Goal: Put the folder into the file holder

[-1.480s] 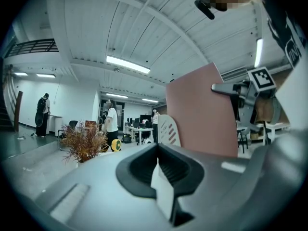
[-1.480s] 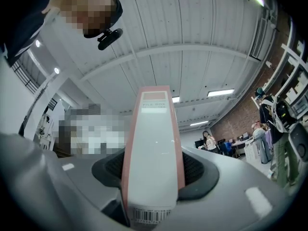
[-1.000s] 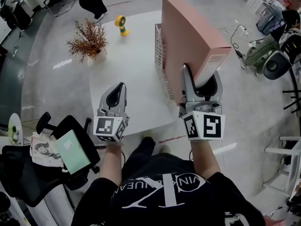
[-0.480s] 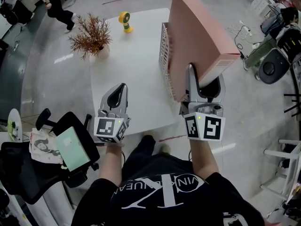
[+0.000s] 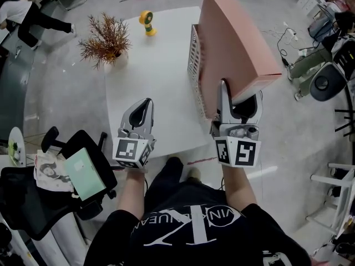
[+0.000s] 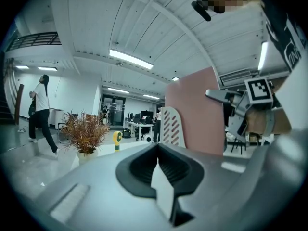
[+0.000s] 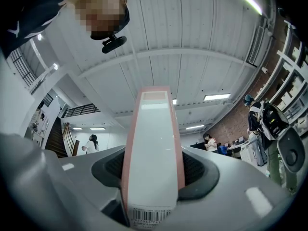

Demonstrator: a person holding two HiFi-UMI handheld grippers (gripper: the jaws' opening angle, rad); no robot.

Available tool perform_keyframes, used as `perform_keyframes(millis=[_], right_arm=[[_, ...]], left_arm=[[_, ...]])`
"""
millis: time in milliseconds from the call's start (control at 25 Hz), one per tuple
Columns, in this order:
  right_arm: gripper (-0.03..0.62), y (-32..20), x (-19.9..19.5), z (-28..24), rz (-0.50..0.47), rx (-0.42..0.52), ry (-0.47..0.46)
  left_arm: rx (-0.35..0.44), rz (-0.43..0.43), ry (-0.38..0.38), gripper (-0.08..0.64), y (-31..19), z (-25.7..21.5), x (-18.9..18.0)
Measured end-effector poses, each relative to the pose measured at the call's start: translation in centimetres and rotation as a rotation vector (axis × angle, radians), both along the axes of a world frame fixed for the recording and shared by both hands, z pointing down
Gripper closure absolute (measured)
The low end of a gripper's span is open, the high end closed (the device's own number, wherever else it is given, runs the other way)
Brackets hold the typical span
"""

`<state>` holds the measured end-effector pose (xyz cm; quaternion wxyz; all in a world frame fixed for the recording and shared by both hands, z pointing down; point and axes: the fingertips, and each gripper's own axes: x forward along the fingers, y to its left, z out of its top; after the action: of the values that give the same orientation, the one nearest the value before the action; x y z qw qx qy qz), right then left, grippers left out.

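A pink box folder [image 5: 238, 43] is tilted in the air over the right edge of the white table [image 5: 155, 87]. My right gripper [image 5: 239, 93] is shut on its lower spine end; in the right gripper view the folder [image 7: 153, 148] fills the gap between the jaws. The slotted white file holder [image 5: 194, 65] stands on the table just left of the folder, touching or nearly touching it. My left gripper [image 5: 141, 107] hovers over the table's near part, shut and empty. From the left gripper view the folder [image 6: 195, 112] rises behind the file holder [image 6: 172, 129].
A dried plant in a pot [image 5: 105, 40] and a small yellow fan [image 5: 146, 24] stand at the table's far left. An office chair with a green notebook [image 5: 83, 173] is at my lower left. Chairs and bags [image 5: 327, 76] crowd the right side. A person [image 5: 33, 15] is at the far left.
The folder and right gripper have shifted only slightly beside the holder. The left gripper stays put. The person in the background has walked to the left.
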<state>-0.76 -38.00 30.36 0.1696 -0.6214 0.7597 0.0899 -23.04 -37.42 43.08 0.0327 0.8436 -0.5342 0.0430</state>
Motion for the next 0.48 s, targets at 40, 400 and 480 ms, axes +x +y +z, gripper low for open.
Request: perform_keyframes(millis=[40, 400, 480], right_arm=[[0.296, 0.0, 0.0, 0.3, -0.001, -0.003, 0.001], [0.287, -0.2, -0.5, 3.0, -0.020, -0.069, 0.039], [0.285, -0.3, -0.5, 4.3, -0.023, -0.112, 0.047]], left_arm=[[-0.002, 0.002, 0.001, 0.560, 0.0, 0.1, 0.1], [-0.024, -0.003, 0.010, 0.560, -0.1, 1.0, 0.3], [-0.029, -0.003, 0.015, 0.560, -0.1, 1.2, 0.4]])
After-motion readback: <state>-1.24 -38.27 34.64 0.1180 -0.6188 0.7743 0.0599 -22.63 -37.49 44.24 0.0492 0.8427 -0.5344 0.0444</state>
